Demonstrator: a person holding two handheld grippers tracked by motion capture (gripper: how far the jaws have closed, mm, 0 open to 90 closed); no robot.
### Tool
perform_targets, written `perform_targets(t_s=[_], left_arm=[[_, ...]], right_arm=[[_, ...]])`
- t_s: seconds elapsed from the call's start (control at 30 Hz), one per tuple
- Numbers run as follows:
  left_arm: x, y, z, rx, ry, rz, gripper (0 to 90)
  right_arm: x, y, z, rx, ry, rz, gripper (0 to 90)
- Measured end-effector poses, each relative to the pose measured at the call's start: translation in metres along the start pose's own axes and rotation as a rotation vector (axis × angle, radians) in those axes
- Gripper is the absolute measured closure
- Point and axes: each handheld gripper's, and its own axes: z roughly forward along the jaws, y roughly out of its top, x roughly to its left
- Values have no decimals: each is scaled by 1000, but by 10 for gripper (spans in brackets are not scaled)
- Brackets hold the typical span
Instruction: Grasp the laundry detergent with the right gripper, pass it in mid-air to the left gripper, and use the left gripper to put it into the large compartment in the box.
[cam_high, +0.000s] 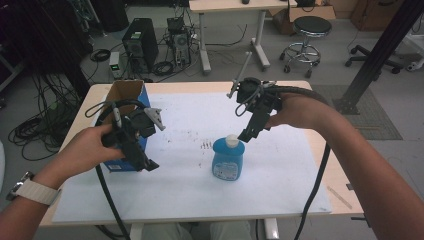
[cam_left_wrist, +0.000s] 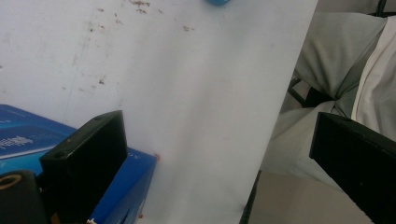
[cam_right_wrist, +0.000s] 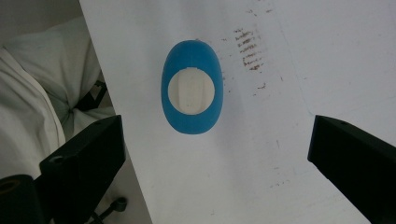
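The blue bottle (cam_high: 228, 160) stands upright at the middle of the high view, slightly below centre, on the white sheet (cam_high: 280, 165) that covers the counter (cam_high: 327, 172). It is squat and oval in section, as the right gripper view shows from above (cam_right_wrist: 192, 93), with a pale cap (cam_high: 231, 140) on a short neck. It looks like smooth plastic, so probably stiff enough to take a squeeze but slick on its curved sides; how full it is I cannot tell, so its weight is a guess, likely moderate. The safest hold is probably across the narrow sides of the body or at the neck just under the cap, where the fingers would seat against a shoulder.

The right gripper (cam_high: 248, 135) hangs just above and to the right of the cap, not touching, its fingers (cam_right_wrist: 84, 163) spread wide on either side of the bottle.

At the left of the high view, the left gripper (cam_high: 150, 165) sits beside an open blue cardboard box (cam_high: 125, 95), its fingers (cam_left_wrist: 88, 158) also wide apart with nothing between them. What the box holds is hidden.
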Motion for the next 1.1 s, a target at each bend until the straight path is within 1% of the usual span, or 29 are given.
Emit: perform_targets(t_s=[0.23, 0.3, 0.6, 0.7, 0.8, 0.9, 1.0, 1.03, 1.1], left_arm=[[0, 0, 0, -5, -1, -7, 48], [1, -1, -1, -12, 1, -15, 48], [2, -3, -2, -16, 3, -19, 47], [1, -3, -2, -15, 4, -14, 47], [1, -3, -2, -15, 1, -18, 47], [2, -3, -2, -18, 0, -21, 47], [2, -3, -2, -18, 0, -21, 48], [2, -3, -2, -17, 0, -23, 48], [2, -3, -2, -18, 0, -24, 47]], right_arm=[[2, -5, 5, -6, 9, 6, 41], [2, -8, 7, -9, 11, 6, 41], [3, -19, 14, -29, 18, 16, 41], [4, -23, 18, -41, 15, 13, 41], [5, -24, 20, -54, 10, 13, 38], [7, -30, 26, -80, 9, 6, 39], [6, -34, 29, -89, 13, 9, 39], [7, -37, 32, -93, 14, 19, 39], [7, -41, 35, -99, 15, 23, 39]])
